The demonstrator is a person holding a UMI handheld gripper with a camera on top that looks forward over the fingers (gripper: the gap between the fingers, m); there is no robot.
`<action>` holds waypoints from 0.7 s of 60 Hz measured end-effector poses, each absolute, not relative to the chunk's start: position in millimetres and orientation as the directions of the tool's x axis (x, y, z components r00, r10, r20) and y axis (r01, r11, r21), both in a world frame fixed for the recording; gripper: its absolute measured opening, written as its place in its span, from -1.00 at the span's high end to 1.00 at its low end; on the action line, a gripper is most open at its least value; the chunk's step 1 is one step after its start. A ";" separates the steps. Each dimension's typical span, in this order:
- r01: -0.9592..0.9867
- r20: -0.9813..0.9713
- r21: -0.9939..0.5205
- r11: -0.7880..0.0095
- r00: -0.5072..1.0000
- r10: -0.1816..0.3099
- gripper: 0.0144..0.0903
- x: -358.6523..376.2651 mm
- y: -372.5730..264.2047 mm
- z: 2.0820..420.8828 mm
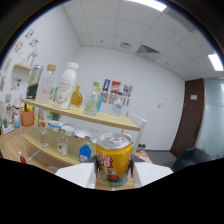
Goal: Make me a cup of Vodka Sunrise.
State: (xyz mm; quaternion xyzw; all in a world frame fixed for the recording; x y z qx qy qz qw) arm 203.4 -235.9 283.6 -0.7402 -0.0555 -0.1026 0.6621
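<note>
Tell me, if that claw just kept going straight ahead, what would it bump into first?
Nothing new: the orange drink can already fills the claw, a finger at each side. Whether they press it is hard to tell. Beyond the can the way looks free up to the far white wall, though depth is unclear.

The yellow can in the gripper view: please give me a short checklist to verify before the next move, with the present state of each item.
1. Can between the jaws: ok. The yellow can sits between them, raised in front of the shelf.
2. Both jaws pressing on the can: cannot tell; the gripper is mostly hidden in the dark lower part of the view.
3. Can upright: ok, its top faces upward with only a slight tilt.
4. Can opened: cannot tell; the pull tab shows on the lid, but the opening is not clear.
5. Glass ready for pouring: cannot tell; small glasses stand on the lower shelf, none close to the can.
6. Other bottles clear of the can: ok, the white bottle stands on the upper shelf beyond it.
</note>
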 end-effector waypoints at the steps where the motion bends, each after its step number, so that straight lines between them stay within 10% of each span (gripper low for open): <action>1: 0.190 0.198 -0.974 -0.127 0.978 -0.062 0.04 210.5 -236.2 277.5; 20: -0.117 -0.070 -0.935 -0.335 0.986 -0.150 0.04 293.3 -225.5 125.7; 42: -0.131 -0.102 -0.870 -0.476 0.991 -0.087 0.03 280.6 -210.6 43.8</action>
